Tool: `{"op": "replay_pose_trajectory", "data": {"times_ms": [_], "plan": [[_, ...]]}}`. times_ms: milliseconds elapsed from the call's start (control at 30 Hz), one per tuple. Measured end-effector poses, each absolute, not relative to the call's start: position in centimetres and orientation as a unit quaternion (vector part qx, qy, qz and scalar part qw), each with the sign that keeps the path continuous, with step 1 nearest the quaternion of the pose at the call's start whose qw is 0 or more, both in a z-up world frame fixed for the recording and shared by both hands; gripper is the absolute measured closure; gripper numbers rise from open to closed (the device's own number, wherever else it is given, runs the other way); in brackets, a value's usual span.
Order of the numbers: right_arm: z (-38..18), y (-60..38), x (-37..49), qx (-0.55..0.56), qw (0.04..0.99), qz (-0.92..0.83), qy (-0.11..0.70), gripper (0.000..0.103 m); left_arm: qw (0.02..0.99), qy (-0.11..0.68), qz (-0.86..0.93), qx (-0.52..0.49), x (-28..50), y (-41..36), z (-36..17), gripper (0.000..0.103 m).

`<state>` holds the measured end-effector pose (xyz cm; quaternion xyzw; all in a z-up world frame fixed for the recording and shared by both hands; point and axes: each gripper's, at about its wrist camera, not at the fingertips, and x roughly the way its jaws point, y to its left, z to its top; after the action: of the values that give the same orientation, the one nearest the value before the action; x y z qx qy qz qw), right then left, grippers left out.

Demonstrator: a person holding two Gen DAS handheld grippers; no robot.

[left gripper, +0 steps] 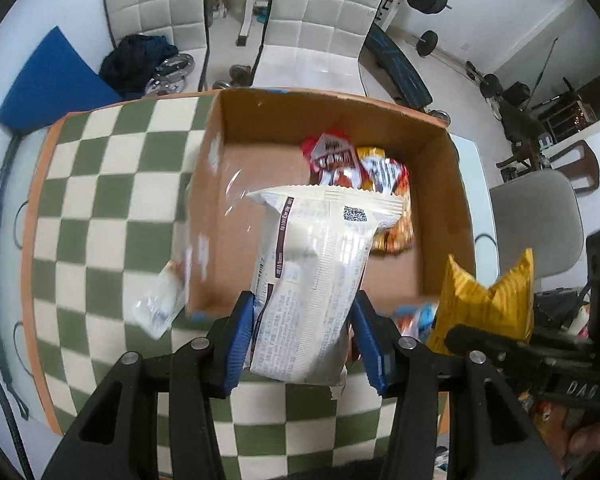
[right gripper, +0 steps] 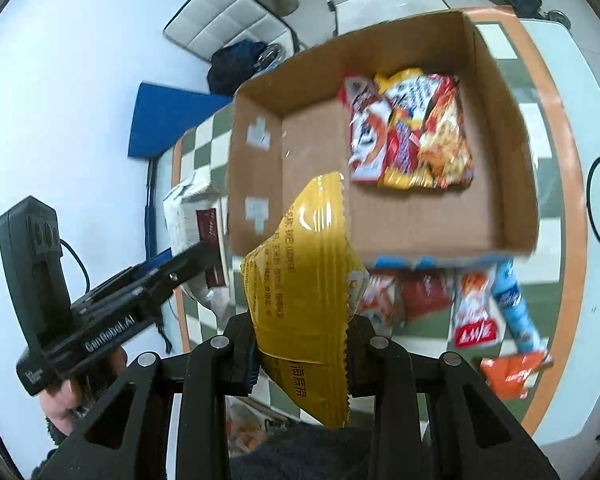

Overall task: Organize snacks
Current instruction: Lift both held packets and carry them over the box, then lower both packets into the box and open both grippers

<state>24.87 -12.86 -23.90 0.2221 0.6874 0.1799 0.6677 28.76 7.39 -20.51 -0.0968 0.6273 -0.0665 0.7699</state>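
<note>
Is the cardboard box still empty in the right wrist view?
No. Several snack packets already lie together against one side of the cardboard box, and the rest of its floor is bare.

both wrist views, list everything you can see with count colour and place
white snack bag: 1, white with dark print, clamped in the left gripper over the box's near edge
yellow snack bag: 1, yellow, clamped in the right gripper in front of the box
cardboard box: 1, brown, open, on the checked cloth
packets in the box: about three, red, white and yellow, side by side at its far end
loose packets: several, red, white, blue, orange, on the cloth beside the box
clear wrapper: 1, see-through, left of the box
checked cloth: 1, green and cream, orange border
padded chairs: 2, white, behind the table
left gripper: black, blue pads
right gripper: black
</note>
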Motion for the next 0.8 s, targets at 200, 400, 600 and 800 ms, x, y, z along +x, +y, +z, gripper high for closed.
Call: {"op": "replay_pose_trajectory", "data": {"times_ms": [200, 400, 600, 800], "plan": [[-27.8, -13.9, 29.4, 0.232, 0.646, 0.152, 0.711, 0.070, 0.745, 0.659, -0.045, -0.094, 35.5, 6.6, -24.3, 0.058], [-31.9, -14.1, 31.2, 0.242, 0.622, 0.140, 0.731, 0.070, 0.724, 0.684, -0.034, -0.083, 39.7, 5.5, -27.7, 0.057], [-34.7, -14.3, 31.8, 0.251, 0.600, 0.133, 0.748, 0.070, 0.706, 0.703, -0.028, -0.076, 42.6, 4.5, -30.3, 0.057], [-36.1, -14.8, 31.9, 0.245, 0.588, 0.126, 0.760, 0.070, 0.694, 0.716, -0.022, -0.074, 44.2, 4.2, -32.1, 0.057]]}}
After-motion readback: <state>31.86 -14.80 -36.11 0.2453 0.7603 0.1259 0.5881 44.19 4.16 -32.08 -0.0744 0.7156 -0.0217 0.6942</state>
